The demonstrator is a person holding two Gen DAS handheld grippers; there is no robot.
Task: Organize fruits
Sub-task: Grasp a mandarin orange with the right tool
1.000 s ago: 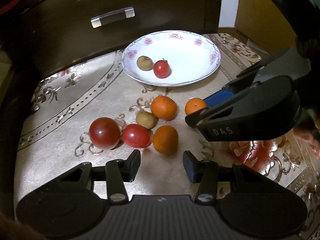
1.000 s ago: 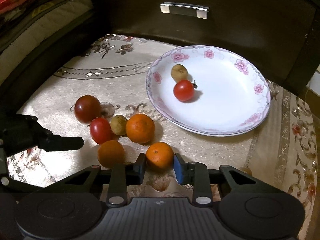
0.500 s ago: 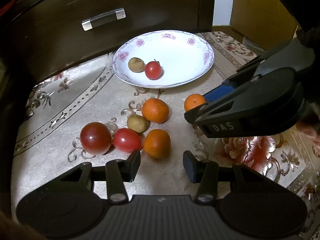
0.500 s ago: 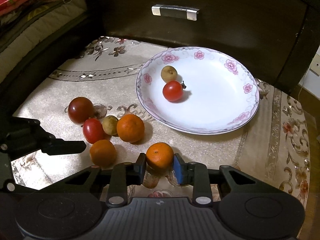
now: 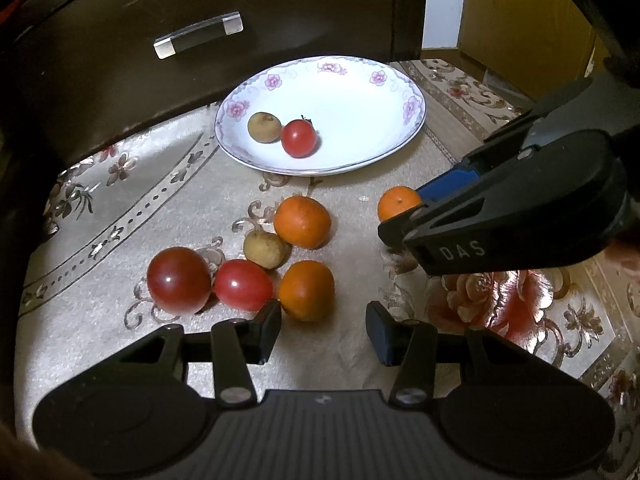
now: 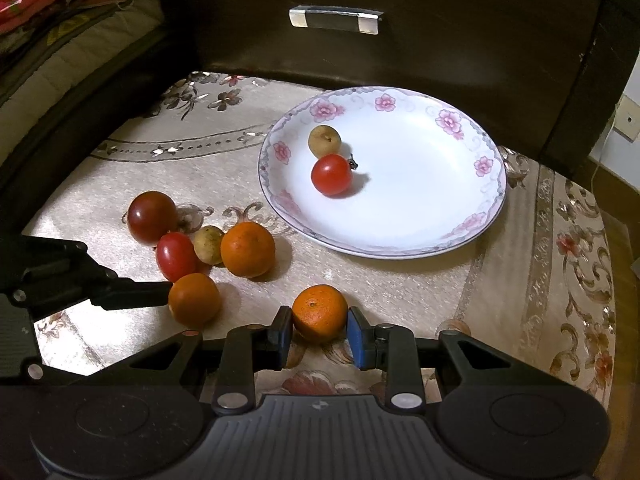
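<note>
My right gripper point(image 6: 320, 326) is shut on a small orange point(image 6: 319, 312), low over the patterned cloth in front of the plate; from the left wrist the same orange point(image 5: 398, 202) pokes out of its blue pads. A white flowered plate point(image 6: 420, 200) holds a brown fruit point(image 6: 324, 141) and a small red tomato point(image 6: 331, 174). Two oranges point(image 5: 302, 222) point(image 5: 306, 290), a brown fruit point(image 5: 266, 249) and two tomatoes point(image 5: 179, 280) point(image 5: 243, 285) lie clustered on the cloth. My left gripper point(image 5: 324, 326) stands open, empty, just behind the nearer orange.
A dark wooden drawer front point(image 6: 360, 48) with a metal handle point(image 6: 334, 20) rises right behind the plate. The cloth point(image 5: 120, 208) ends at dark edges on the left. Folded bedding point(image 6: 48, 32) lies at the far left. The left gripper's finger point(image 6: 132, 294) reaches towards the cluster.
Both views have drifted only slightly. The right gripper keeps its hold on the small orange, and the left gripper stays open in the same spot.
</note>
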